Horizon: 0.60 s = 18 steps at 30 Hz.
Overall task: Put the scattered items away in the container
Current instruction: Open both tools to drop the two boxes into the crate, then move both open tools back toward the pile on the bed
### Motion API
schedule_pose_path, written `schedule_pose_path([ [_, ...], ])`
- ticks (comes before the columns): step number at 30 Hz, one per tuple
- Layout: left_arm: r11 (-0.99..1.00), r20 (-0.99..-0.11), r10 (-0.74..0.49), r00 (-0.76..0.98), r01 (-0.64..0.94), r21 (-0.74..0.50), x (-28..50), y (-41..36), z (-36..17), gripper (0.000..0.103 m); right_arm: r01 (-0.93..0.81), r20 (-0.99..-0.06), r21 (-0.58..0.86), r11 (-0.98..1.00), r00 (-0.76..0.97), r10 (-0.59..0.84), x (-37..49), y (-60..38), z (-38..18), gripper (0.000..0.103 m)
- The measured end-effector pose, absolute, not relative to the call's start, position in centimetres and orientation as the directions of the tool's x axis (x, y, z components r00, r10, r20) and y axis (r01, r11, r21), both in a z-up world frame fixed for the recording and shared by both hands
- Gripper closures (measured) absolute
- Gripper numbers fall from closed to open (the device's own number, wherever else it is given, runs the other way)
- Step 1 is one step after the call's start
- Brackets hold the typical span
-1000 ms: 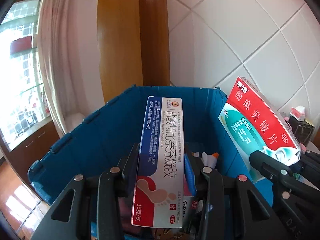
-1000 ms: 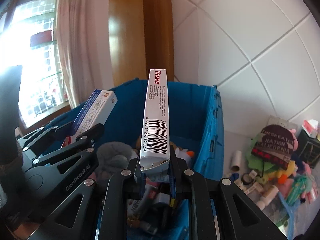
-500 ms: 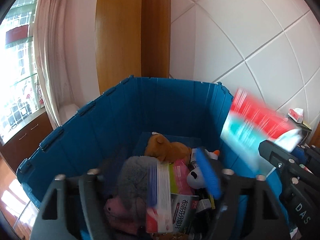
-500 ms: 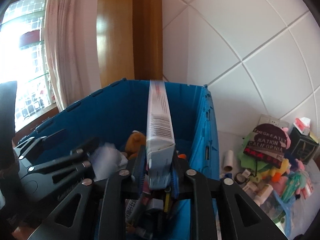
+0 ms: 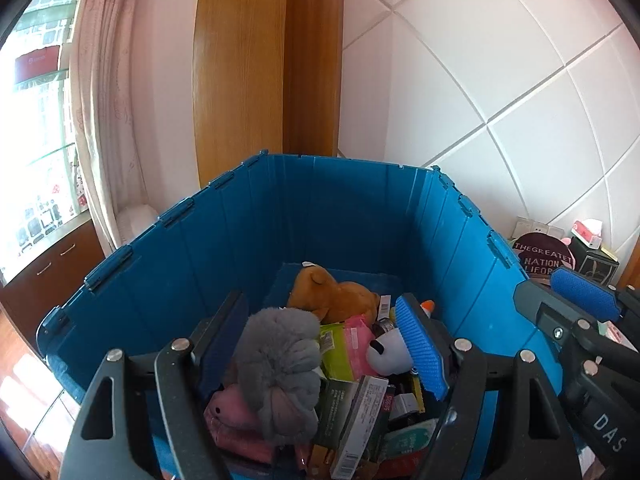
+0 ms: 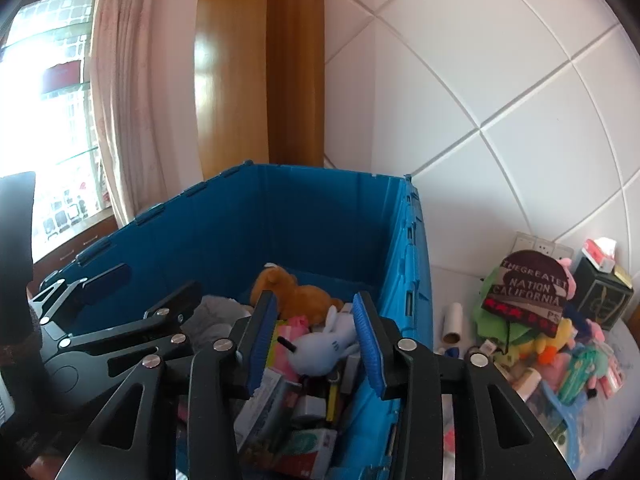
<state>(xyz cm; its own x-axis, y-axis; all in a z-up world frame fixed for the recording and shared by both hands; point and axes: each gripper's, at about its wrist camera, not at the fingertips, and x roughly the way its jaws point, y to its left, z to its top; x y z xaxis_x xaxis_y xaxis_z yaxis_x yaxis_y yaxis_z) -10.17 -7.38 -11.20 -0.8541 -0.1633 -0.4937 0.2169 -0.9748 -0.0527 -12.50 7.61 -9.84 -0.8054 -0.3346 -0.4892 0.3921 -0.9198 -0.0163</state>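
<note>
The blue crate (image 5: 352,216) stands against the tiled wall and also shows in the right wrist view (image 6: 320,216). It holds a brown plush (image 5: 332,296), a grey plush (image 5: 280,364), a white plush (image 6: 324,348) and several boxes (image 5: 360,412). My left gripper (image 5: 320,348) is open and empty above the crate. My right gripper (image 6: 316,340) is open and empty above the crate's right side. It also shows at the right edge of the left wrist view (image 5: 580,320). Scattered items (image 6: 560,340) lie on the white surface right of the crate.
A dark beanie with lettering (image 6: 528,292) tops the pile of toys. A black box with a tissue pack (image 6: 604,284) stands behind it. A small roll (image 6: 452,320) lies near the crate. A wooden door frame (image 6: 296,64) and a curtain (image 6: 128,100) are behind.
Both grippers opened and let go of their boxes, which dropped into the crate. The left released first, then the right.
</note>
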Motion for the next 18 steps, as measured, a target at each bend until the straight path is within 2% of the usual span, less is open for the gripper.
schedule_pose_path([
  [2, -0.975, -0.490, -0.161, -0.857, 0.216, -0.057, -9.6, -7.4, -11.1, 0.020, 0.390, -0.482, -0.020, -0.920, -0.810, -0.333, -12.0, 7.8, -9.6, 0.051],
  [7, -0.976, -0.481, -0.154, -0.863, 0.210, -0.064, -8.3, -7.1, -10.7, 0.020, 0.377, -0.468, -0.021, -0.926, -0.822, -0.324, -11.0, 8.6, -9.0, 0.042],
  [18, -0.983, -0.455, -0.123, -0.882, 0.170, -0.065, -6.9, -4.1, -9.6, 0.020, 0.288, -0.448, -0.001, -0.957, -0.856, -0.258, -9.2, 13.5, -8.4, 0.042],
])
